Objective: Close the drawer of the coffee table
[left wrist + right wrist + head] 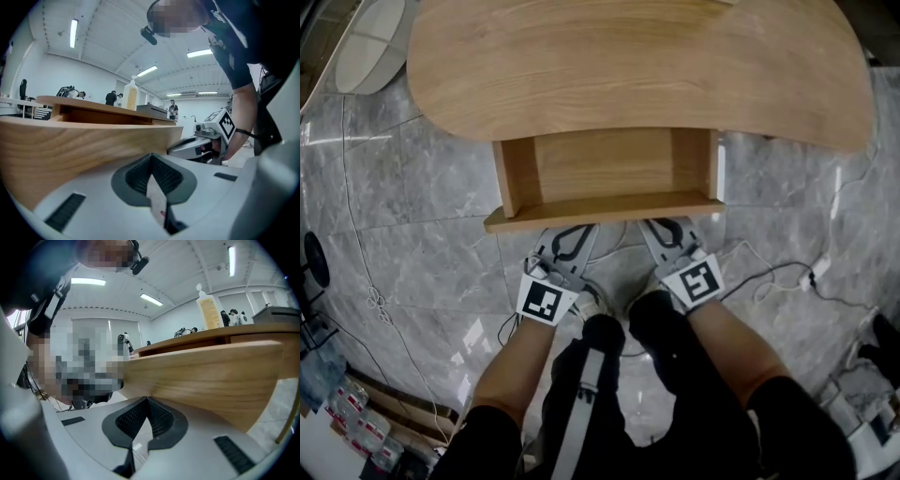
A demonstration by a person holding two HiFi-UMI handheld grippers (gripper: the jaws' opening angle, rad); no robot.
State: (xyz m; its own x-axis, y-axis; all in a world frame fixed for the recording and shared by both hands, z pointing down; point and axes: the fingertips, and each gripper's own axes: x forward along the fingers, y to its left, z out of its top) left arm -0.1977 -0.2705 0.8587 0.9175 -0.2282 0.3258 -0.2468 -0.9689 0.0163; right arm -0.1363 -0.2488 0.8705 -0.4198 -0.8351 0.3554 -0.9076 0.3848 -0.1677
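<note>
The wooden coffee table [637, 66] has its drawer [605, 178] pulled out toward me, empty inside. The drawer front [605, 214] faces both grippers. My left gripper [574, 232] is shut with nothing in it, its tips right at the left part of the drawer front [84, 145]. My right gripper [661, 228] is shut and empty too, its tips at the right part of the front [211, 376]. In the left gripper view, the left gripper [151, 155] points at the wood and the right gripper [206, 140] shows beside it. The right gripper [147, 399] meets the panel in its own view.
Grey marble floor [422, 244] surrounds the table. Cables [787, 272] trail on the floor at the right, and a thin cord [370, 281] runs at the left. A white round object [370, 42] lies at the far left. Boxes [356, 417] clutter the lower left corner.
</note>
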